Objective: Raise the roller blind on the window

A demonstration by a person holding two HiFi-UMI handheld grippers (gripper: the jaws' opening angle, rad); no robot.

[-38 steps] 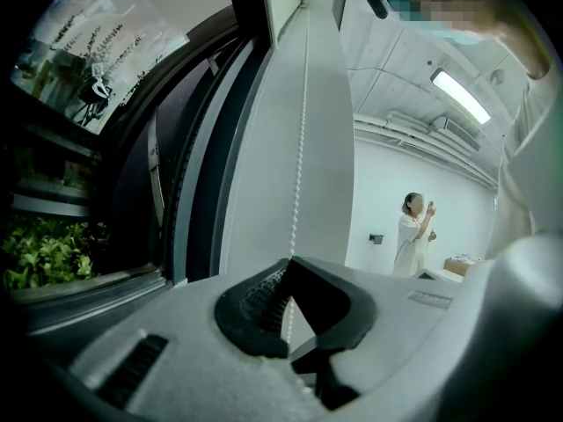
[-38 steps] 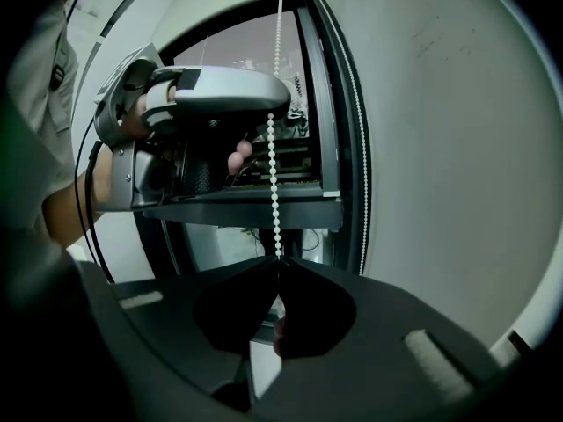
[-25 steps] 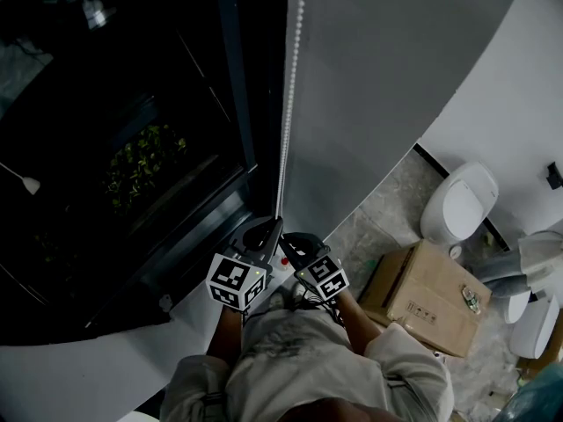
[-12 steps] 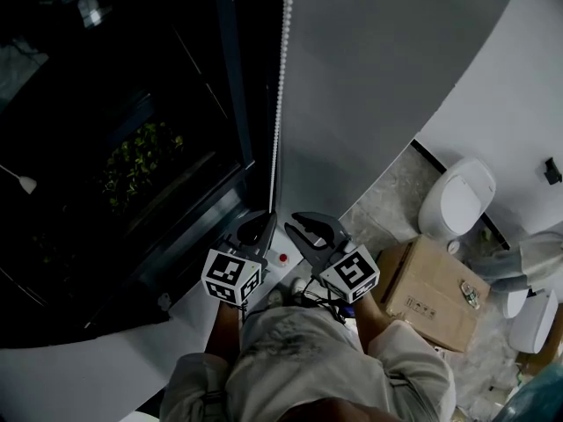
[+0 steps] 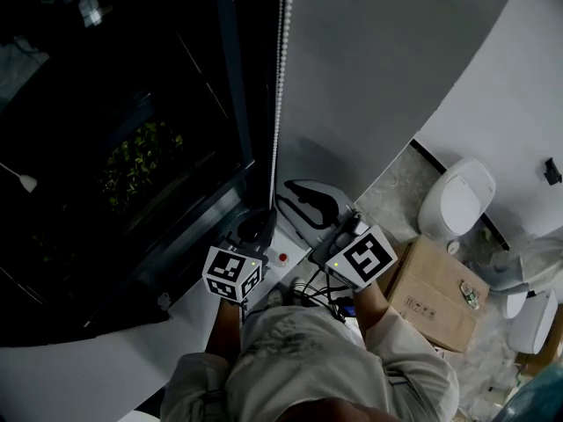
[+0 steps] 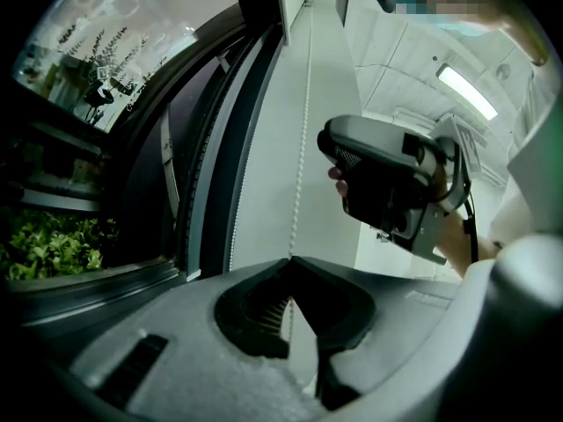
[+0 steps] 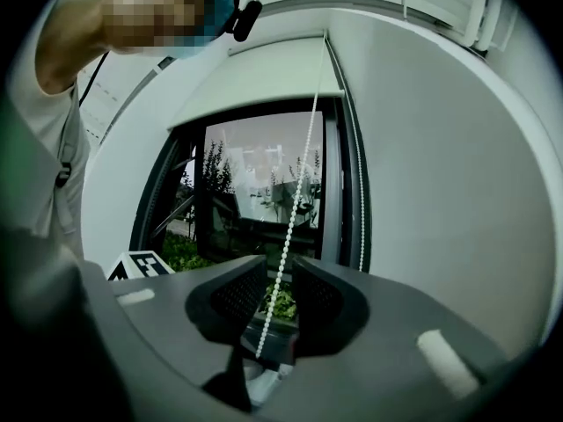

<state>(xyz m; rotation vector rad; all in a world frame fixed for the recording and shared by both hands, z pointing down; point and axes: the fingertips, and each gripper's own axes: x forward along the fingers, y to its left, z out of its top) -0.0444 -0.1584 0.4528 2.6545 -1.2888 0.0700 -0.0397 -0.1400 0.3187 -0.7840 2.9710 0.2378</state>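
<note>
There are 2 tools on 1 bead chain (image 5: 280, 104), which hangs down the right edge of the window (image 5: 132, 148) in 2 strands; both strands show in the right gripper view. The left tool (image 5: 255, 229) is clenched on the chain low at the window's right corner, its tips closed around the beads. The right tool (image 5: 288, 193) sits above it on the chain, released: its jaws stand apart with 1 strand running loose between them, not pinched.

The 1 roller blind (image 7: 259, 77) covers only the top of the window. The glass below it is bare, with green plants (image 5: 141, 161) outside. A plain grey wall (image 5: 396, 77) runs right of the window.

Further right of the window, on the floor (image 5: 387, 205), are 1 cardboard box (image 5: 431, 297) and 1 white toilet bowl (image 5: 459, 202) — more white fixtures sit at the picture's edge, too cropped to count. In the left gripper view the right tool blocks part of that wall.
</note>
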